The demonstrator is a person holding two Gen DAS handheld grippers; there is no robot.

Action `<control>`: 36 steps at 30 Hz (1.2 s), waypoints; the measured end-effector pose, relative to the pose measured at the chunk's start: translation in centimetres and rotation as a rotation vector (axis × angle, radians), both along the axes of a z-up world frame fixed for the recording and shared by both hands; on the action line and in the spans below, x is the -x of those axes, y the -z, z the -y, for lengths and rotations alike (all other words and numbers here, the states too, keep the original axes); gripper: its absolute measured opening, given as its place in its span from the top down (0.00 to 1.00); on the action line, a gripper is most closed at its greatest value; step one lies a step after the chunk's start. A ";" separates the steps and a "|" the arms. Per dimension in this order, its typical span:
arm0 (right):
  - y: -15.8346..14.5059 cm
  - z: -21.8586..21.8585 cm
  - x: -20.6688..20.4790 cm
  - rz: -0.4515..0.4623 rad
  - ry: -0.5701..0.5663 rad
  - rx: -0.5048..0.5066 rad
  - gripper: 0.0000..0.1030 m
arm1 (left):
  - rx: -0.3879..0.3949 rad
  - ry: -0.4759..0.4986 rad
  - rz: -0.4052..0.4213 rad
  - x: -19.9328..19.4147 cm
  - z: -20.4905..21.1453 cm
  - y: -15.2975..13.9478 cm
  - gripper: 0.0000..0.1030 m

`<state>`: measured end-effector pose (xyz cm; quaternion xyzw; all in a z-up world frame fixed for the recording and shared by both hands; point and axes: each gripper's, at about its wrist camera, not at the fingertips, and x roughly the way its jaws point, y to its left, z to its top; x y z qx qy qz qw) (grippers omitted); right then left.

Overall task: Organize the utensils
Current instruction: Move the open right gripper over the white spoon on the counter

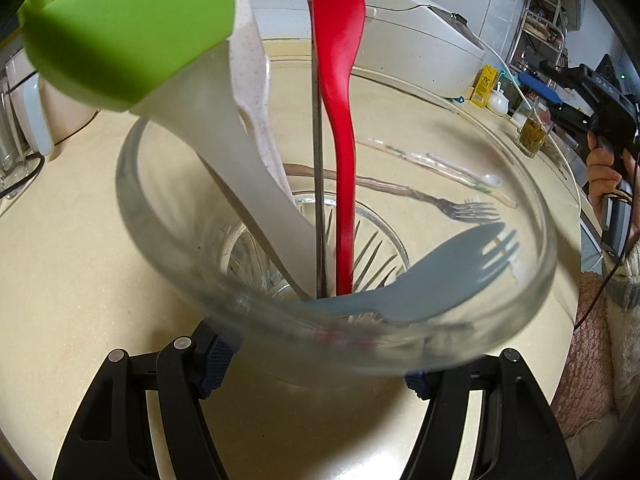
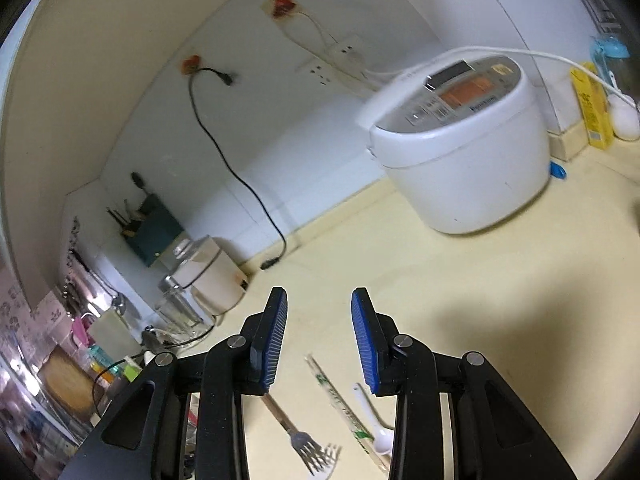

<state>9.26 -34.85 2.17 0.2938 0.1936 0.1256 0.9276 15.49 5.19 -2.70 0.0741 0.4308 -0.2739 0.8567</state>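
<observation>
From the left wrist we see our left gripper (image 1: 312,364) pinching the glass jar (image 1: 336,240), utensils leaning inside; tilting it could spill them. From the right wrist alone, our right gripper (image 2: 319,336) hangs spread and empty above the fork (image 2: 298,432) and chopsticks (image 2: 340,400) short of the rice cooker (image 2: 460,152).

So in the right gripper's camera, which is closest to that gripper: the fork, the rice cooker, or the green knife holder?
From the right gripper:
1. Fork, on the counter just below the fingers.
2. Rice cooker, farther off, upper right on the counter.
3. Knife holder, farthest, at the far left by the wall.
</observation>
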 end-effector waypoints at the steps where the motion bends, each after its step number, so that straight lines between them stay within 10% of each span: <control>1: 0.1 -0.2 -0.2 -0.006 0.000 0.004 0.67 | 0.000 0.000 0.000 0.0 0.0 0.0 0.30; 16: 1.1 -5.8 -2.1 -0.070 -0.123 0.189 0.67 | 0.003 0.000 -0.001 0.0 0.1 0.1 0.30; 36: 7.2 -4.3 -0.1 -0.391 0.013 0.319 0.67 | 0.016 0.000 -0.006 -0.1 -0.8 0.4 0.29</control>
